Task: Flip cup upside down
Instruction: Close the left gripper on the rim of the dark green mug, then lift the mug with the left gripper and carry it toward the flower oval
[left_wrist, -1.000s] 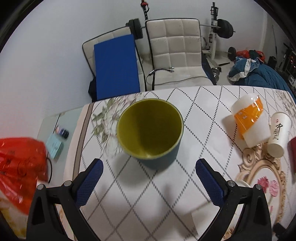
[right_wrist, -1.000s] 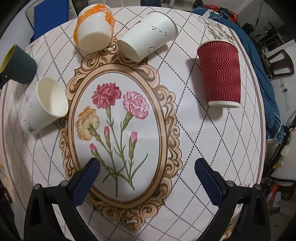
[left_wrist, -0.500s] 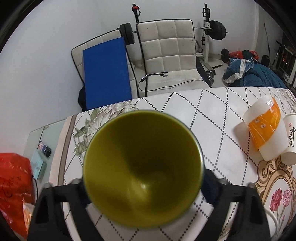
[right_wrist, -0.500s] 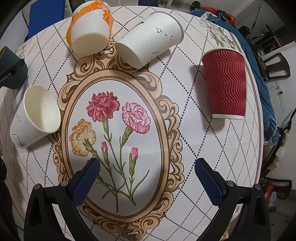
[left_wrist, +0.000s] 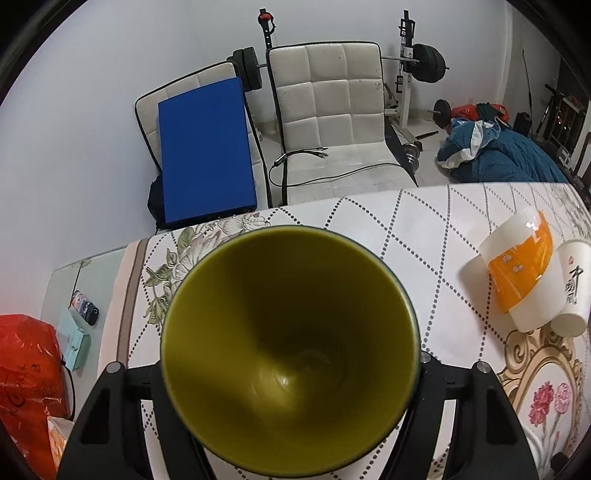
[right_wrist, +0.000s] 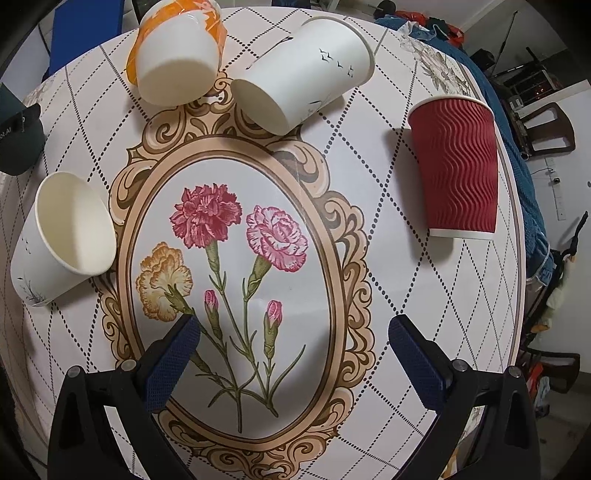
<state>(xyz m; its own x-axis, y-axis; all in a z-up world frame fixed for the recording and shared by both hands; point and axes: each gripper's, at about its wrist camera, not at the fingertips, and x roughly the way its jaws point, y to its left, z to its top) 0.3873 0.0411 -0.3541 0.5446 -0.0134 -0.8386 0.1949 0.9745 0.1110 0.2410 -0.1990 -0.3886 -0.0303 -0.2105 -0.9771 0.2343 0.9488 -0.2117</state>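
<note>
The left hand-held gripper (left_wrist: 291, 373) is clamped on the cup (left_wrist: 290, 354), its jaws pressed to either side of the wall. The cup's long axis runs straight along the fingers, mouth facing the camera, so it sits nearly upright above the desk (left_wrist: 424, 229) near its left edge. Flipping it calls for a roll of that wrist. The right hand-held gripper (right_wrist: 293, 347) hangs wide apart and empty over the flower print, well away from the cup.
</note>
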